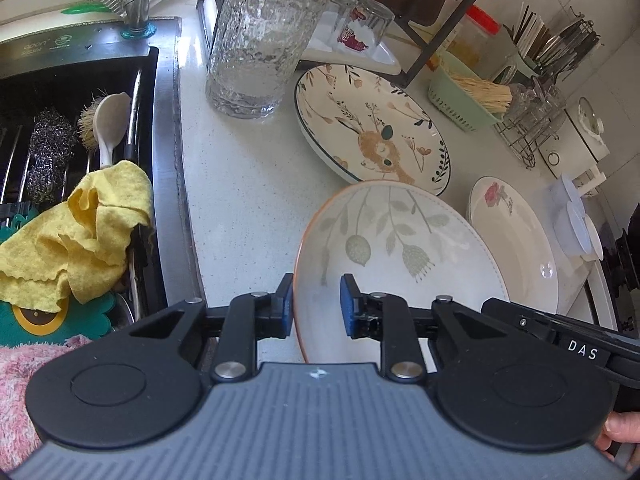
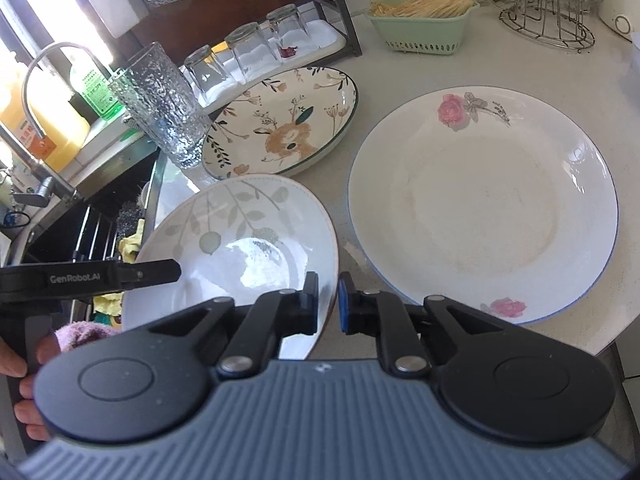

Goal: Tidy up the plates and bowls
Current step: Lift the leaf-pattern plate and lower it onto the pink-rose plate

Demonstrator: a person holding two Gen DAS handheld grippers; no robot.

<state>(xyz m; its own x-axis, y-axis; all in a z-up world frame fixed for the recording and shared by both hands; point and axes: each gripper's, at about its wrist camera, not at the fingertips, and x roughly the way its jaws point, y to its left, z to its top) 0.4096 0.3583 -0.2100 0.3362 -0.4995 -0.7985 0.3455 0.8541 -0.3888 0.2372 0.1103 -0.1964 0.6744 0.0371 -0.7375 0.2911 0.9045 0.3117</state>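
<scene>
Left wrist view: the left tongs (image 1: 316, 304) straddle the left rim of the leaf-patterned bowl (image 1: 400, 264), one blue pad (image 1: 286, 308) outside the rim and the other inside; the inner pad stands clear of the wall, so the tongs are parted and not clenched on the bowl. The bowl sits near the front edge of the desk (image 1: 240, 200), beside the sink (image 1: 80, 140) that borders the desk's left edge. A yellow cloth (image 1: 80, 240) hangs over the sink rack. Behind the bowl lies the deer plate (image 1: 372, 128), its near rim overlapped by the bowl's far rim in this view; whether they touch cannot be told. A textured glass (image 1: 264, 32) stands upright toward the back left of the desk, just beside the deer plate.

Right wrist view: the right tongs (image 2: 328, 304) straddle the bowl's (image 2: 240, 240) right rim with only a narrow gap between the pads; whether they actually pinch the rim cannot be told. The rose plate (image 2: 480, 208) lies flat just beside the bowl, toward the desk's right front edge. The deer plate (image 2: 280, 124) and textured glass (image 2: 160, 104) stand behind; a green basket (image 2: 424, 28) rests near the back edge.
</scene>
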